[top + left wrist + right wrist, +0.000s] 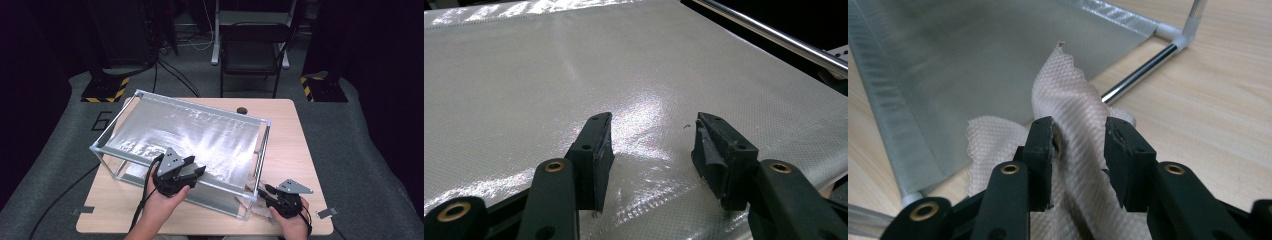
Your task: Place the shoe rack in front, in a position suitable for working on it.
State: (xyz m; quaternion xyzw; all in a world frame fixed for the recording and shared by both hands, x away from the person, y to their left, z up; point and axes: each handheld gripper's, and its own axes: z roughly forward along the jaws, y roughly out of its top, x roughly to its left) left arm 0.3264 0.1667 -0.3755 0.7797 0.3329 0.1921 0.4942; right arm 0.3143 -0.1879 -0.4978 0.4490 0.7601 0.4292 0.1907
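Observation:
A metal-tube rack (261, 150) with a shiny silver fabric shelf (190, 130) stands on the wooden table (290, 125). My left gripper (197, 169) hovers over the shelf's near edge. In the left gripper view the left gripper (651, 135) stands open just above the fabric shelf (574, 60), nothing between the jaws. My right gripper (265, 192) is low at the rack's near right corner. In the right gripper view a raised fold of beige woven cloth (1068, 100) stands between the jaws of the right gripper (1079, 145), which are apart and not pressing it.
The cloth (258, 212) lies on the table by the rack's lower tube (1138, 75) and lower silver shelf (973, 50). A small dark round object (242, 110) sits at the table's far edge. A black chair (250, 50) stands beyond the table.

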